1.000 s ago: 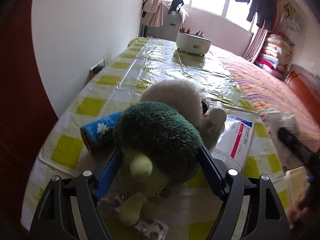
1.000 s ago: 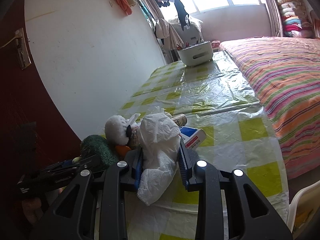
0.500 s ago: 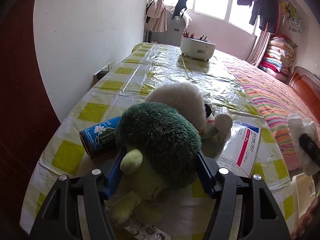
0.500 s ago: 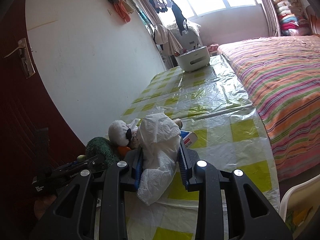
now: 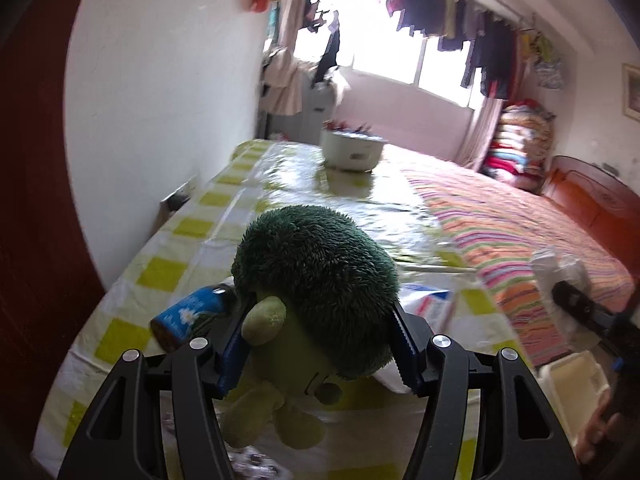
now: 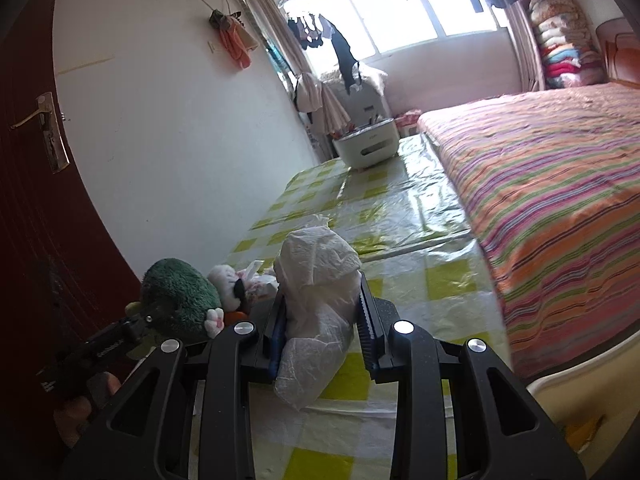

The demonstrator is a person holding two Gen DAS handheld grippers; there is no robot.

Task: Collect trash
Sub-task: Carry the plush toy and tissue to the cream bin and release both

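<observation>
My left gripper [image 5: 318, 320] has a green broccoli plush toy [image 5: 316, 268] between its blue pads, lifted off the yellow-checked table [image 5: 160, 272]; its jaws are closing and the pads press into the plush. A blue can [image 5: 188, 312] lies just behind the toy on the left. In the right wrist view my right gripper [image 6: 322, 304] is shut on a crumpled white plastic bag [image 6: 320, 264], held above the table [image 6: 400, 208]. The same plush [image 6: 180, 292] shows there at the left, next to a white plush toy [image 6: 224, 280].
A white and red box [image 5: 430, 304] lies on the table behind the plush, and a blister pack [image 5: 256, 460] near the front edge. A white pot [image 5: 352, 152] stands at the far end. A striped bed [image 6: 560, 168] borders the right; a white foam container [image 5: 576, 384] sits below.
The left jaws narrowed onto the green plush and lifted it off the table, hiding the white toy behind it. The right gripper carried the white bag back and to the right.
</observation>
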